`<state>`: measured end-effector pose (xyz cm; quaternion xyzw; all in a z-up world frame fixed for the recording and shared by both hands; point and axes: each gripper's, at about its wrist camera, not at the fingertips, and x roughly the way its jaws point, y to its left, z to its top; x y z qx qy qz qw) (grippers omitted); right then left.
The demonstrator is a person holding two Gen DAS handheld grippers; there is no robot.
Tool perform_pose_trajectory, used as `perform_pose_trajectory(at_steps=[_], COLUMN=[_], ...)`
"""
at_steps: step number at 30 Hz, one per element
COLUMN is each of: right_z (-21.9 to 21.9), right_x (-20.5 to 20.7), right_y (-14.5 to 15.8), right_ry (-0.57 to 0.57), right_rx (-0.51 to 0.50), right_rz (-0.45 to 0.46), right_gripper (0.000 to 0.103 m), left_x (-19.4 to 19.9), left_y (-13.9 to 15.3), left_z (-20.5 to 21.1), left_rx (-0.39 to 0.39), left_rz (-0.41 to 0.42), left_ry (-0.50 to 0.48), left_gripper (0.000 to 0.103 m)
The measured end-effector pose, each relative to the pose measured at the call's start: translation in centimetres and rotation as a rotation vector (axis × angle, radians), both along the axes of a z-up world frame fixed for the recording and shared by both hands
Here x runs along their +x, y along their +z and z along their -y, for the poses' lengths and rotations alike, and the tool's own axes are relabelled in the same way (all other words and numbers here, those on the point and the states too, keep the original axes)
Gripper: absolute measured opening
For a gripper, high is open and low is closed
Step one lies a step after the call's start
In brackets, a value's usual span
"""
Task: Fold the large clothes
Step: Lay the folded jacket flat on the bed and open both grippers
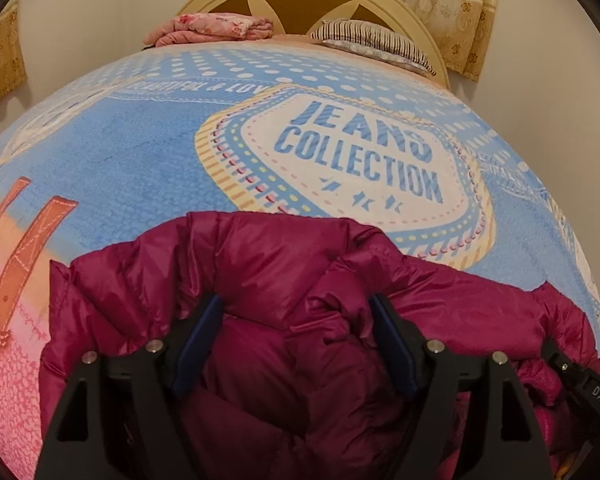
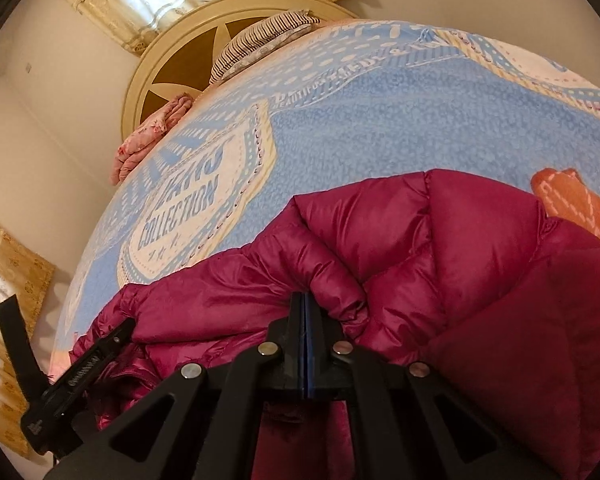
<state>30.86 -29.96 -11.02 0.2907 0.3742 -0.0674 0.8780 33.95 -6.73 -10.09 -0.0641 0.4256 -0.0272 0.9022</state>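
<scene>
One magenta puffer jacket (image 1: 260, 272) on bedspread (image 1: 140, 140), left gripper (image 1: 298, 312) spread above, right gripper (image 2: 305, 300) pinching its fabric.

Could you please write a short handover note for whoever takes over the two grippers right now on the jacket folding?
Left gripper: open, jaws spread above the magenta puffer jacket, gripping nothing.
Right gripper: shut, pinching a bunch of the jacket fabric.
The jacket lies crumpled at the near edge of the bed, on the blue printed bedspread. A folded pink blanket and a striped pillow sit by the headboard, away from the work.
Done: one hold taken; no neat fold visible yet.
Left: grip with the left, spread the jacket flat, then fold it.
</scene>
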Motion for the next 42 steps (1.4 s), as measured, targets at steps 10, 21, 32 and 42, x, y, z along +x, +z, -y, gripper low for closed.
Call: perform_pose_trajectory(at_steps=[10, 21, 32, 42], right_z=[-0.7, -1.9, -4.3, -6.7], right_x=[-10.8, -34.2, -45.8, -47.5], right_y=[8.7, 10.3, 4.0, 4.5], right_ry=[0.051, 0.052, 0.08, 0.026], right_rx=[-0.032, -0.174, -0.106, -0.036], right_rz=[0.113, 0.098, -0.025, 0.116], right_gripper=[0.002, 0.002, 0.003, 0.069], left_x=[-10.2, -27.5, -35.5, -37.5], left_y=[7.8, 7.1, 1.3, 0.3], left_z=[-6.1, -18.3, -18.9, -16.4], left_rx=[-0.001, -0.078, -0.082, 0.082], left_rz=[0.097, 0.109, -0.016, -0.037], left_ry=[-0.177, -0.225, -0.31, -0.255], left_gripper=[0.087, 0.091, 0.091, 0.091])
